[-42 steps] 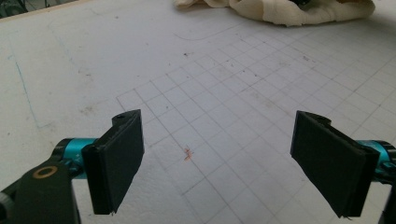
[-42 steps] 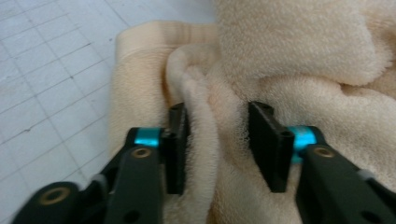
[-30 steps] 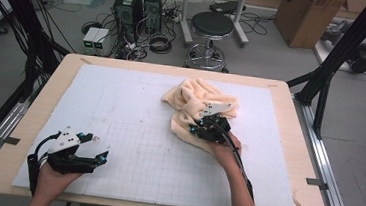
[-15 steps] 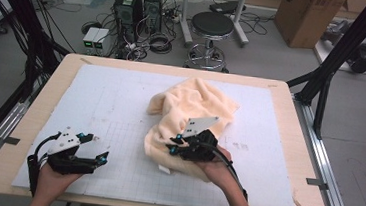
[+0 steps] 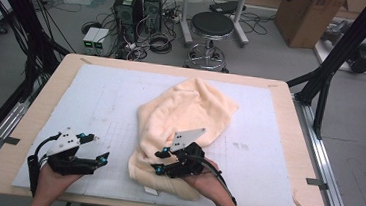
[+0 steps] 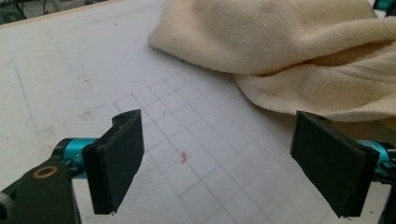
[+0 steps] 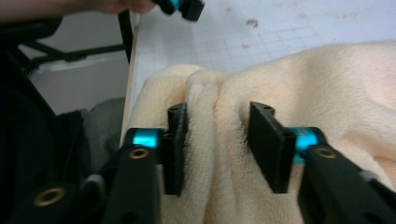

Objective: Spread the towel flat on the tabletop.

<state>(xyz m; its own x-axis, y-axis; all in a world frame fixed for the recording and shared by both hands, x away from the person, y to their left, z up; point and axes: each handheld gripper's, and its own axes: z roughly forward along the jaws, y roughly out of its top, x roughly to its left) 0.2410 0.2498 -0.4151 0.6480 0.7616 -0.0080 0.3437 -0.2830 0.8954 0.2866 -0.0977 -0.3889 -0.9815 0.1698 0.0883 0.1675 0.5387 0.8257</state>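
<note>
Right gripper: my jaws have just been opening — towel fold between them, released near desk edge.
Left gripper: jaws wide, empty — waiting beside towel.

The left tool is black, topped by a pale grey three-cornered plate, with turquoise fittings beside its flat rectangular pads and a brass-coloured ringed hole in the black link below them. A black cable loops from its rear. The right tool matches it: grey plate, turquoise collars, black pads, brass-ringed holes, black cable trailing over a bare forearm.
</note>
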